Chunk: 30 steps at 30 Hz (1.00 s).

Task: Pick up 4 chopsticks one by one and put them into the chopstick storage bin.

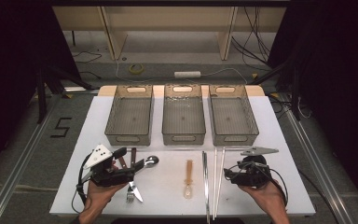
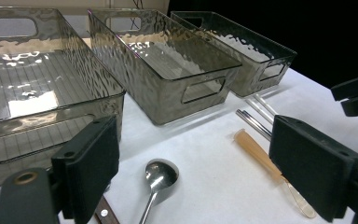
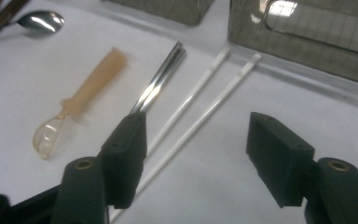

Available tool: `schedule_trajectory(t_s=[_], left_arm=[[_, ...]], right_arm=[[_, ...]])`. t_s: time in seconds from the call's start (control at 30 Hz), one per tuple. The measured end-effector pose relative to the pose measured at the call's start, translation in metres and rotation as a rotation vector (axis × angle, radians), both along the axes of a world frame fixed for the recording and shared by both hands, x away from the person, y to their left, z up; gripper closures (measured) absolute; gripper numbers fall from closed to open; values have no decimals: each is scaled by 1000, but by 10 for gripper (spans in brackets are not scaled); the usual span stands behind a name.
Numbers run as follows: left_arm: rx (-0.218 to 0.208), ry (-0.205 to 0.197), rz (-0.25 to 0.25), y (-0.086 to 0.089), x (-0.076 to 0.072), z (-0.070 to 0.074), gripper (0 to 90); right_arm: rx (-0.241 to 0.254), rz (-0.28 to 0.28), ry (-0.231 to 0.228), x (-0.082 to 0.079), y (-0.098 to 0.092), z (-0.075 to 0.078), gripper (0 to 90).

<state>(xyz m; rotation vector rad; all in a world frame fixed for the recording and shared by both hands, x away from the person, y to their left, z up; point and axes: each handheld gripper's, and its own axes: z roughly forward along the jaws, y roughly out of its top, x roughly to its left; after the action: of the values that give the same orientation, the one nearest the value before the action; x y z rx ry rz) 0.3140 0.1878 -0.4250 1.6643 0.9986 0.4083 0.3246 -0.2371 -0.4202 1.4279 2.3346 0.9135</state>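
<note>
Cutlery lies on the white table [image 1: 279, 140]. A metal spoon [image 1: 151, 161] [image 2: 161, 177] rests just ahead of my left gripper [image 1: 139, 166] [image 2: 196, 172], whose jaws stand wide open with nothing between them. A fork and a knife [image 1: 132, 191] lie under that hand. Mid-table are a tan-handled clear spoon [image 1: 189, 179] [image 3: 86, 91], a pair of metal chopsticks [image 1: 205, 182] [image 3: 161, 81] and a pair of white chopsticks [image 1: 219, 175] [image 3: 200, 100]. My right gripper [image 1: 228, 175] [image 3: 196, 154] hovers over the white chopsticks, open, with its pads touching nothing.
Three translucent grey bins [image 1: 129, 116] [image 1: 183, 116] [image 1: 233, 116] stand in a row across the back of the table, all without contents. Brown-handled utensils [image 1: 133, 156] lie beside the left gripper. Floor and cables lie beyond the table's far edge.
</note>
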Motion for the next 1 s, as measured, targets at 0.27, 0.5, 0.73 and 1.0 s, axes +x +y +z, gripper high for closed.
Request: schedule_trajectory(t_s=[0.27,0.5,0.73,1.0], left_arm=[[10,-9,-5,-1,-1,1,155],[6,-13,-7,0,-1,1,155],[6,-14,-7,0,-1,1,155],[9,-16,-10,0,-1,1,155]], right_arm=[[-67,18,105,22,12,-6,474],[-140,30,190,39,27,-14,518],[-173,21,226,48,31,-23,532],[-206,19,276,56,36,-31,586]])
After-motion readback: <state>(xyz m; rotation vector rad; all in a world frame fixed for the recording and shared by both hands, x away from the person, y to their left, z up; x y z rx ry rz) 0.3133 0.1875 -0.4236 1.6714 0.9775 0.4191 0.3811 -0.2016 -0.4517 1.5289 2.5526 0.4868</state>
